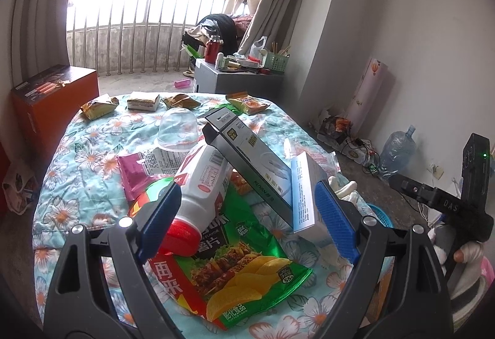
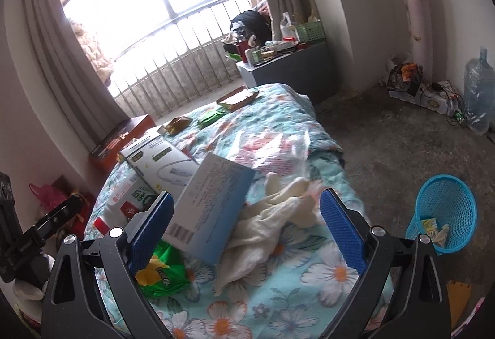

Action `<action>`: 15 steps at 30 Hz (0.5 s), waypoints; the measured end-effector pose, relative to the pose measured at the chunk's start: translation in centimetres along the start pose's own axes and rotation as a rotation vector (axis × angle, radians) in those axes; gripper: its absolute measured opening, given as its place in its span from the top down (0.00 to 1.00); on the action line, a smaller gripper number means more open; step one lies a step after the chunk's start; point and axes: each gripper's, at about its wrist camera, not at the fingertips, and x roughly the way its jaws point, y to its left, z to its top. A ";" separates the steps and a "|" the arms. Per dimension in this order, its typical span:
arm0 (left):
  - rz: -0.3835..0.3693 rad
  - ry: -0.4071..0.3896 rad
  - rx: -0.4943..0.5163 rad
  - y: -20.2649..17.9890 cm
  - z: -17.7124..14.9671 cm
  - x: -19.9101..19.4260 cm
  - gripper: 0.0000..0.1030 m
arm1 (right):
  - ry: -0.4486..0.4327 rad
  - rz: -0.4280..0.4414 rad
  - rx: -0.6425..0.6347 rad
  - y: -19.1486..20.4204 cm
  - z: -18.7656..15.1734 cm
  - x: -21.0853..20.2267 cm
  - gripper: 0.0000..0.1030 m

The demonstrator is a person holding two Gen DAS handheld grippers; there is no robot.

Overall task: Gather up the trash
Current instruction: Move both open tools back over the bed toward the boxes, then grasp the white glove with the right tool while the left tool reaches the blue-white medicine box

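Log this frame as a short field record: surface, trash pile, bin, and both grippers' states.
surface: floral turquoise quilt
pile: white plastic bottle with red cap lying on green chip bag; long grey cable box leaning over it; light blue carton; crumpled white cloth
bin: blue mesh basket on the floor, some scraps inside
left gripper: open, holding nothing
right gripper: open, holding nothing

floral quilt (image 1: 80, 153), grey cabinet (image 1: 235, 80), water jug (image 2: 478, 91)
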 end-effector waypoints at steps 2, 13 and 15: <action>0.004 -0.009 0.008 0.2 -0.4 -0.3 0.19 | 0.023 0.002 0.055 -1.8 -0.1 0.2 0.10; -0.095 0.010 0.015 -0.8 -1.6 0.2 0.19 | 0.112 0.161 0.172 -2.2 -0.3 2.7 0.10; -0.133 0.021 0.006 -1.2 -1.6 0.6 0.19 | 0.123 0.146 0.189 -2.4 -0.3 3.2 0.12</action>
